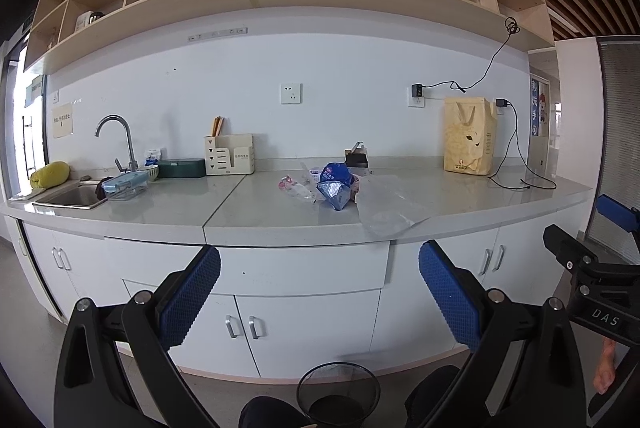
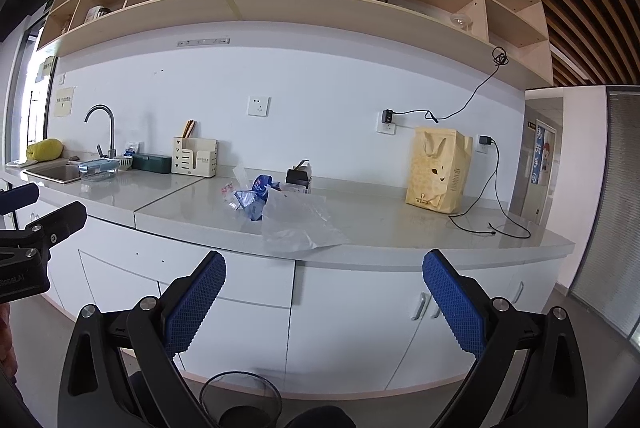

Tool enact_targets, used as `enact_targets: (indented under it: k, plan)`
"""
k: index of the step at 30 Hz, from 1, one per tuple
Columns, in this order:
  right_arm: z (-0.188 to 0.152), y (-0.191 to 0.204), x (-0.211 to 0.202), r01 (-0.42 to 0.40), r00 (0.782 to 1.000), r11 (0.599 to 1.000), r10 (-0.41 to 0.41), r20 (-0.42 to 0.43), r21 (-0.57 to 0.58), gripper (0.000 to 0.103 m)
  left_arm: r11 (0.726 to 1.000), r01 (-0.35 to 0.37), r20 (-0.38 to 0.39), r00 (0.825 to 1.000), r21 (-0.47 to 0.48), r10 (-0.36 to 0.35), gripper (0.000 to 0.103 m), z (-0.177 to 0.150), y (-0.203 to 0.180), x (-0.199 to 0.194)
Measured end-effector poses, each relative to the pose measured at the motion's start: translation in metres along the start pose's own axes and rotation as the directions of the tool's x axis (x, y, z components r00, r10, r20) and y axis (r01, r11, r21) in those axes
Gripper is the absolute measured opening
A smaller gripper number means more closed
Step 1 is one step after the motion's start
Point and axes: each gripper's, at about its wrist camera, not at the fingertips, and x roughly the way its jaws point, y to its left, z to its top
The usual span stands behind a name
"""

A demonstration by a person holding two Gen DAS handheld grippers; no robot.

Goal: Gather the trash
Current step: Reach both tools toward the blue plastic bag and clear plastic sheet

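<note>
1. Left gripper (image 1: 319, 302) and right gripper (image 2: 324, 304): both gaping wide, holding nothing, hovering short of the counter (image 1: 256, 216).
2. Trash sitting mid-counter: blue bag (image 1: 335, 183), small wrappers (image 1: 294, 187), clear bag (image 1: 384, 205) overhanging the front edge.
3. Risking dragging the clear bag off the edge, sweeping the wrappers along.
4. Thin film likely slipping through the pads, or bunching.
5. Bin (image 1: 338, 394) sitting on the floor below; light pieces possibly drifting past the rim.

Faucet (image 1: 116, 137), utensil holder (image 1: 229, 159), paper bag (image 1: 469, 141) on counter (image 1: 160, 203).
</note>
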Motion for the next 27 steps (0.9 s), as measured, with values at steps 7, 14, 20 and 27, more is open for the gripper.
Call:
enact_targets:
  k: [7, 14, 20, 27]
  plan:
    - [0.012, -0.001, 0.035, -0.027, 0.999, 0.999, 0.028, -0.033, 0.035, 0.100, 0.999, 0.042, -0.036, 0.998, -0.030, -0.043, 0.099, 0.004, 0.013, 0.039]
    - [0.021, 0.012, 0.111, -0.049, 0.995, 0.999, 0.049, -0.090, 0.004, 0.100, 0.990, 0.113, -0.100, 0.988, -0.079, -0.121, 0.099, 0.007, 0.036, 0.116]
    - [0.031, 0.023, 0.204, -0.082, 0.988, 0.996, 0.086, -0.125, 0.033, 0.100, 0.983, 0.154, -0.137, 0.976, -0.100, -0.167, 0.099, 0.019, 0.054, 0.201]
    - [0.022, 0.025, 0.304, -0.093, 0.982, 0.994, 0.102, -0.158, 0.062, 0.100, 0.977, 0.182, -0.191, 0.961, -0.115, -0.201, 0.099, 0.023, 0.062, 0.298]
